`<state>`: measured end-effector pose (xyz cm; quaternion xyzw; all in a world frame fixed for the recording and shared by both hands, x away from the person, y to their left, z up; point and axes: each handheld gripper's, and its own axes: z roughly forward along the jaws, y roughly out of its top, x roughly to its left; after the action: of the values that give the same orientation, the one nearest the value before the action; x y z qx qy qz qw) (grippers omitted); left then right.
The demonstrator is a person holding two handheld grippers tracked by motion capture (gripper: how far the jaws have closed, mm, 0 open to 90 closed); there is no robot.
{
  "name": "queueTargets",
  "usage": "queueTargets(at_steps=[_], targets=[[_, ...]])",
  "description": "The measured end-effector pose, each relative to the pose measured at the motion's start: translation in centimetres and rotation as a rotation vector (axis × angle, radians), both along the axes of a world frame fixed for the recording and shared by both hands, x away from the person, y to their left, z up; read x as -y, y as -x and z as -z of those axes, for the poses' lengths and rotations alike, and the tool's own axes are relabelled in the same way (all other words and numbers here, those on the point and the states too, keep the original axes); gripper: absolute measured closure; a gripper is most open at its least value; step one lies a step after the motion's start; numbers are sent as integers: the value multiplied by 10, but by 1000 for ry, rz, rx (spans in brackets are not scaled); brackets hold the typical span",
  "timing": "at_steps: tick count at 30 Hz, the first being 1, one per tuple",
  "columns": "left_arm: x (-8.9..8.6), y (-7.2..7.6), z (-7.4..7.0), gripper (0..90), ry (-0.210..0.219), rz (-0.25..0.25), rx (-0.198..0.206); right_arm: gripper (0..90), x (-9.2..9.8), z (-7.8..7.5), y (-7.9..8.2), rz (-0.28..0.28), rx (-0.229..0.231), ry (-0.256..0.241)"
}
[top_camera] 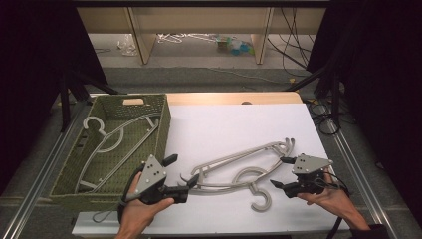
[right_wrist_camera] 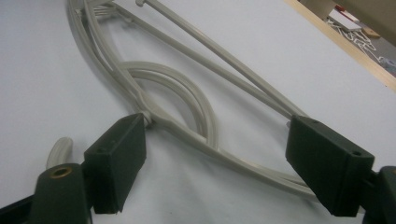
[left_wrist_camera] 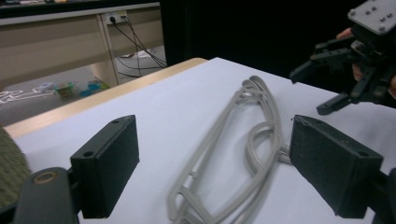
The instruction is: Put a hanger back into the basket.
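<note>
Two grey plastic hangers lie overlapped on the white table top, hooks curling toward the front edge. My left gripper is open at their left end. In the left gripper view the hangers run between the spread pads of that gripper. My right gripper is open at their right end. In the right gripper view its jaws straddle the hangers near the neck, with one pad close to the hook. Neither gripper holds anything.
A green woven basket stands at the left of the table with another grey hanger inside. A wooden strip edges the table's far side. Cables and small items lie on the floor beyond. The other gripper shows at the upper right of the left gripper view.
</note>
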<state>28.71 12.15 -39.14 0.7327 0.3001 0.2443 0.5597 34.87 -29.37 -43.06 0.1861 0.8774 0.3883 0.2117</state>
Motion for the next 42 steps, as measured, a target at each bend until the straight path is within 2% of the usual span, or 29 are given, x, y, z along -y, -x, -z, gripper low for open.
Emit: queueTargets(at_steps=[4, 5, 7, 8, 9, 12, 13, 15, 20, 23, 31, 35, 36, 37, 41, 42], targets=[[10, 9, 22, 159, -43, 33, 0, 200, 0, 1, 1, 0, -2, -3], [10, 10, 28, 160, -43, 35, 10, 194, 1, 1, 1, 0, -3, -1], [10, 11, 38, 160, -96, 35, 33, 190, 1, 1, 2, -2, -4, -1], [10, 11, 40, 160, -102, 44, 21, 192, 1, 1, 3, -2, -4, -3], [9, 11, 42, 161, -89, 46, 16, 191, 1, 1, 3, -3, -2, -4], [5, 11, 40, 160, -82, 37, 56, 186, 2, 0, 3, -1, 9, -21], [4, 12, 41, 159, -66, 30, 51, 184, 3, 0, 3, 10, 14, -32], [3, 13, 41, 160, -69, 26, 47, 182, 4, 0, 2, 10, 6, -43], [3, 16, 42, 160, -78, 41, 47, 174, 3, 1, 3, 4, 3, -32], [1, 14, 42, 159, -59, 32, 32, 222, 1, 3, 0, -19, 5, -4], [-1, 14, 41, 160, -54, 31, 39, 226, -6, 16, -16, -36, -29, 97], [-1, 13, 40, 160, -49, 32, 46, 274, -10, 22, -21, -51, -41, 151], [0, 13, 41, 160, -54, 39, 48, 275, -10, 24, -24, -49, -24, 157], [0, 13, 41, 160, -56, 41, 45, 279, -11, 25, -26, -52, -45, 171], [2, 13, 41, 160, -47, 47, 45, 304, -14, 29, -35, -52, -20, 220], [1, 13, 41, 160, -61, 47, 45, 311, -16, 30, -37, -55, -21, 233]])
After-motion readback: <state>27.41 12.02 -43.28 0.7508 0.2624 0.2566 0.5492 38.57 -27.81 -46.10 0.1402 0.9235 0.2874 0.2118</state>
